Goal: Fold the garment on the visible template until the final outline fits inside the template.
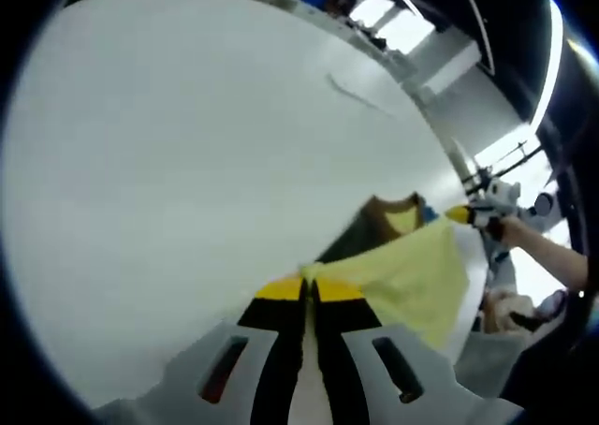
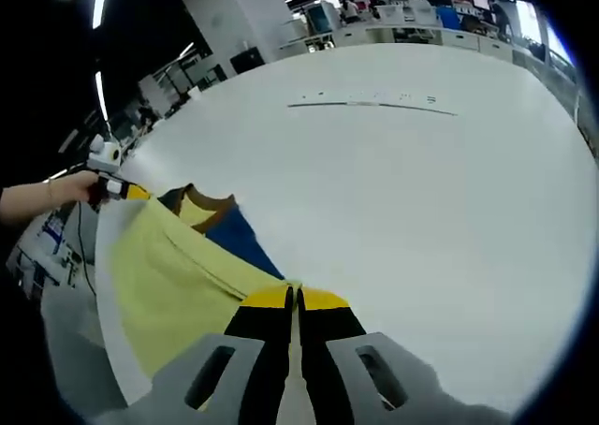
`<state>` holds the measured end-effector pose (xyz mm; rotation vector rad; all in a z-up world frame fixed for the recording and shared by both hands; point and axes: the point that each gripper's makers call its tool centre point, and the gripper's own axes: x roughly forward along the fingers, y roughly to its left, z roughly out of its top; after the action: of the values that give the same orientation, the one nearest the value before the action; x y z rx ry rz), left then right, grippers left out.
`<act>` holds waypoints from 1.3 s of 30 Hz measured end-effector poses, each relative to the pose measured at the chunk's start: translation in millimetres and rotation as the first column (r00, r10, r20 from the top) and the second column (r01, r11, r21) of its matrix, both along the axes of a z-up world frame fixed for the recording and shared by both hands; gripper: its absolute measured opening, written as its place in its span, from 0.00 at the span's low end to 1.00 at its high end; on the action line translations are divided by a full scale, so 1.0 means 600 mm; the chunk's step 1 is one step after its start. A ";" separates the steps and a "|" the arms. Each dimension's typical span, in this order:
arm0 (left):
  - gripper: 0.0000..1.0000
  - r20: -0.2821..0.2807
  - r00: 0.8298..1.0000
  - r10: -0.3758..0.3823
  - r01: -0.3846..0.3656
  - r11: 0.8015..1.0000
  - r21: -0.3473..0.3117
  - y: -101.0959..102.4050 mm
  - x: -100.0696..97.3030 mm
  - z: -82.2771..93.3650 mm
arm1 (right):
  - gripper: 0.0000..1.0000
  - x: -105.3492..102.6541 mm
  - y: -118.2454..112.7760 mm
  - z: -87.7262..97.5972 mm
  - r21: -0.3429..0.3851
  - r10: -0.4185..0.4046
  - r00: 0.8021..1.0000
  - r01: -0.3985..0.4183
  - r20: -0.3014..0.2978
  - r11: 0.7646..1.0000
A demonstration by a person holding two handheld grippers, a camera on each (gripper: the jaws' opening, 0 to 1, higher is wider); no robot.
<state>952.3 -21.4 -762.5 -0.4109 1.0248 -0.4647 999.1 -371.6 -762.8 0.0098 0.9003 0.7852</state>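
A yellow garment (image 1: pixel 412 275) with a brown collar (image 1: pixel 393 205) and a dark blue part is stretched between both grippers near the white table's edge. My left gripper (image 1: pixel 309 289) is shut on one edge of the cloth. In the left gripper view, the right gripper (image 1: pixel 468 215) pinches the far corner, held by a hand (image 1: pixel 524 236). In the right gripper view, the right gripper (image 2: pixel 295 299) is shut on the yellow garment (image 2: pixel 178 275) beside its blue part (image 2: pixel 239 238). The left gripper (image 2: pixel 114 187) holds the far corner there. A thin dark template line (image 2: pixel 374 102) runs across the table further away.
The wide white table (image 1: pixel 187 163) spreads beyond the garment, bare apart from the thin line (image 1: pixel 354 92). Its edge (image 2: pixel 108 331) runs close to the cloth. Shelves, desks and bright ceiling lights stand in the room behind.
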 end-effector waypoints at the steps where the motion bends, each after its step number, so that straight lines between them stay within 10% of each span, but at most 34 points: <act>1: 0.00 -0.001 1.000 -0.003 0.003 1.000 0.003 0.000 0.001 -0.001 | 0.03 0.001 0.000 0.000 -0.001 0.000 1.000 0.000 0.001 1.000; 21: 0.00 0.086 0.996 0.012 -0.019 0.997 0.079 0.023 0.031 0.026 | 0.02 0.050 -0.040 0.043 -0.035 -0.043 0.983 0.050 0.177 0.998; 39: 0.19 0.194 0.974 -0.115 0.084 0.983 0.164 -0.034 -0.073 0.040 | 0.15 -0.070 0.022 0.063 0.004 0.021 0.976 -0.022 0.218 1.000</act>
<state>908.3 -42.1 -738.5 -0.1691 0.8791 -0.5026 957.4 -358.5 -725.2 -0.0795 0.6905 0.7924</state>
